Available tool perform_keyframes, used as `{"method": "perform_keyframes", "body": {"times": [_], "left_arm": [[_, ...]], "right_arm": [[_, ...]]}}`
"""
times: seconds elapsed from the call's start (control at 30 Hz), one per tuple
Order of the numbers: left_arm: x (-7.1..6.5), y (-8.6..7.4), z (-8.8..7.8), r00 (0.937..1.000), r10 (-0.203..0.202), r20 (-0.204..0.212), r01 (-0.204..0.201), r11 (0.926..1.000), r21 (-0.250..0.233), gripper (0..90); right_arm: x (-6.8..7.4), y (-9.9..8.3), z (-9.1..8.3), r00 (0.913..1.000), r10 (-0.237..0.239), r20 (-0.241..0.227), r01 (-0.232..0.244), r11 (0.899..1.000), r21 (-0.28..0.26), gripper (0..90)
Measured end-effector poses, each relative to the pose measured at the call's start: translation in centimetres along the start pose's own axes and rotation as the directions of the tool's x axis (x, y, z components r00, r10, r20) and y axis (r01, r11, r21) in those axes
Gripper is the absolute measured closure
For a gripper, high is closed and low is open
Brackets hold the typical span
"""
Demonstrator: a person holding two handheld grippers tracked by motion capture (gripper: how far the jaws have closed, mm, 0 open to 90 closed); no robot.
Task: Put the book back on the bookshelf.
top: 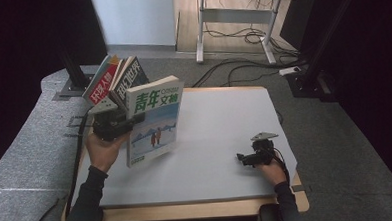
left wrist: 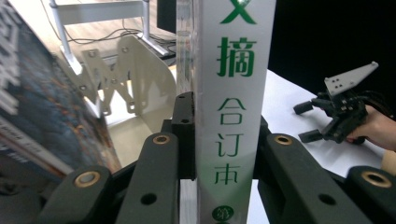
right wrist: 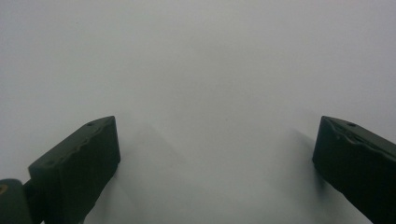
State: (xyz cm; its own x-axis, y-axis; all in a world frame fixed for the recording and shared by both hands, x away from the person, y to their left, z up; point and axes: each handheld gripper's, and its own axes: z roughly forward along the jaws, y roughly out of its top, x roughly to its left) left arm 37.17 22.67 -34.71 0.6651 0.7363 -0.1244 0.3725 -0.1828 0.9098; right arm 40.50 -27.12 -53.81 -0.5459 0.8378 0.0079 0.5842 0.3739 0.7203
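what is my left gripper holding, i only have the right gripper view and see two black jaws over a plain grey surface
Observer: The left gripper is shut on a thick white paperback book with green lettering, clamped at its spine and held upright above the grey table mat.
Operator: anything else near it
Observer: Yes, a leaning row of other books sits just behind it at the table's far left.
Operator: what holds them up
Observer: In the left gripper view, a cream metal bookend stands beside the held book.
Operator: and my right gripper
Observer: The right gripper rests open on the mat at the near right, nothing between its jaws.
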Motion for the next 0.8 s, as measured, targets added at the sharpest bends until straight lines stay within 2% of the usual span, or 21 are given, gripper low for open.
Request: {"method": "perform_keyframes", "body": {"times": [0.33,0.57,0.8], "left_arm": [[1.6,0.3,-0.7,0.9973,-0.035,-0.065,0.034,0.9994,-0.010,74.2],[2.4,0.4,0.1,0.9929,-0.072,-0.094,0.070,0.9972,-0.024,74.3],[2.9,0.8,1.3,0.9901,-0.085,-0.112,0.081,0.9959,-0.041,74.3]], "right_arm": [[0.0,0.0,0.0,1.0000,0.001,0.000,-0.001,1.000,0.000,0.2],[0.0,0.0,0.0,1.0000,0.001,0.000,-0.001,1.000,-0.001,0.2],[0.0,0.0,0.0,1.0000,0.001,0.000,-0.001,1.000,0.000,0.2]]}}
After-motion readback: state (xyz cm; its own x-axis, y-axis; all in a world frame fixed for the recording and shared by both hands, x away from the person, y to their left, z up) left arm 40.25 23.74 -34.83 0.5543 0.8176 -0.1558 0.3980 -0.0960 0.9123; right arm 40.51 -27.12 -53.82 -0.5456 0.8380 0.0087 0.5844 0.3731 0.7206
